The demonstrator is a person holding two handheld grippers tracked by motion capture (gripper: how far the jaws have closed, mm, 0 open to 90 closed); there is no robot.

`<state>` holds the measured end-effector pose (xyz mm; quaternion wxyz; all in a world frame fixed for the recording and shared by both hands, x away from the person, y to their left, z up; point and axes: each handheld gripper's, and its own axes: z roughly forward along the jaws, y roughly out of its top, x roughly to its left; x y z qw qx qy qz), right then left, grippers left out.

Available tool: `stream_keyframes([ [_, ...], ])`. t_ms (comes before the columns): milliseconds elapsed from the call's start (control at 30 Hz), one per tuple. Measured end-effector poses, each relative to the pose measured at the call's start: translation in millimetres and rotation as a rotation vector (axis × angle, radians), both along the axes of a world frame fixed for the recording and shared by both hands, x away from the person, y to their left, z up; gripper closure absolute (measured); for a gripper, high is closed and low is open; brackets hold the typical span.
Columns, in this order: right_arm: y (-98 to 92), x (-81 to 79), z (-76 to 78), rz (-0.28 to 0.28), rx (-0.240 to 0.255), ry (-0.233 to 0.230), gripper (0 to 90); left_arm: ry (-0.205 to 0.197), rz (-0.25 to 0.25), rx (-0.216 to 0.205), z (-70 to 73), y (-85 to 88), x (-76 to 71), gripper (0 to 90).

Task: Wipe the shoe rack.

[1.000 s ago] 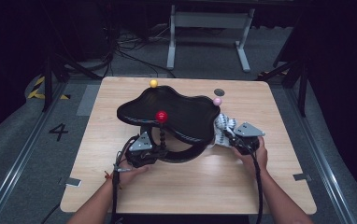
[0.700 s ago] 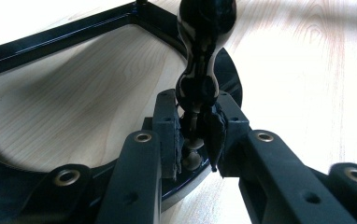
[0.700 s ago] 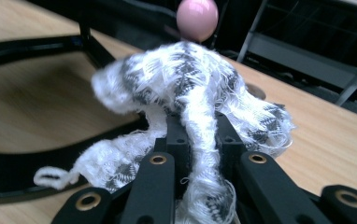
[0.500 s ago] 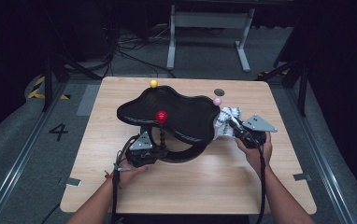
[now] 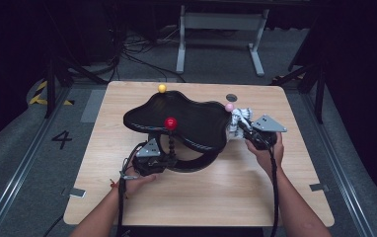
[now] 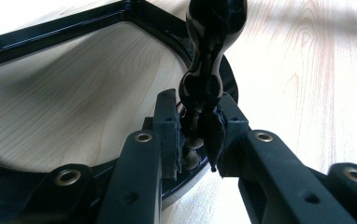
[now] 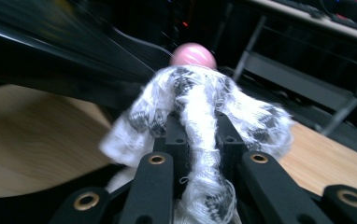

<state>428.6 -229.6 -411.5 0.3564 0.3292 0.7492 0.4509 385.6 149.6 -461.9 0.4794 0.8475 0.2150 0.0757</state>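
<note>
The left gripper (image 6: 196, 140) has its fingers clamped on the black beaded post (image 6: 204, 88), likely steadying the black tray stand (image 5: 176, 116) on the bench (image 5: 216, 197). The right gripper (image 7: 199, 135) pinches a white cloth (image 7: 200, 107) at the tray's edge, apparently for wiping. The pink ball (image 7: 193, 55) just beyond the cloth is blurred.

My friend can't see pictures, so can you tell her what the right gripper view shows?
The right gripper is shut on a frayed black-and-white cloth, which bunches up between its black jaws. A pink ball sits just behind the cloth, next to a dark glossy tray over the wooden table.
</note>
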Motion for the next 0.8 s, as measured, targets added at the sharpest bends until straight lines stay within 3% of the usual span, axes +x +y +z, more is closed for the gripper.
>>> stream_keyframes([
  [267, 12.7, -26.8, 11.2, 0.119, -0.024, -0.061, 79.3, -0.015, -0.004, 0.016, 0.8, -1.6, 0.1, 75.1],
  [800, 18.0, -69.3, 31.6, 0.240, 0.008, -0.133, 78.8, -0.018, -0.006, 0.021, 0.8, -1.3, 0.1, 75.1],
])
